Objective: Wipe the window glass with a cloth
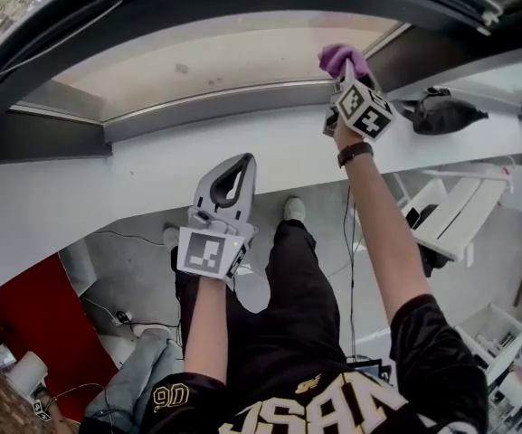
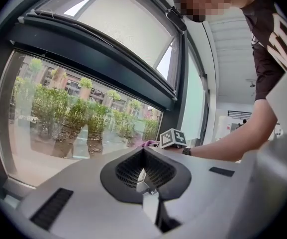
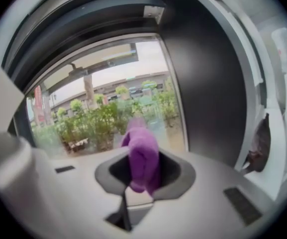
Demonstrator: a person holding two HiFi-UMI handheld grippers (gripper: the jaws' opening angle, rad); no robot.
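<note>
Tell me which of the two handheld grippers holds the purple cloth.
The right gripper, shut on the purple cloth up by the window glass. The left gripper is shut, empty, and lower down.

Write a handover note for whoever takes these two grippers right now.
Right gripper: shut on the purple cloth, raised to the lower right corner of the window glass, next to the dark frame. Whether the cloth touches the glass cannot be told.
Left gripper: shut, empty, held low on the near side of the white sill, away from the glass.
Done: cloth is in hand and at the pane.
Left: wipe across the glass. No wiped area can be made out, so treat the whole pane as still to do.
</note>
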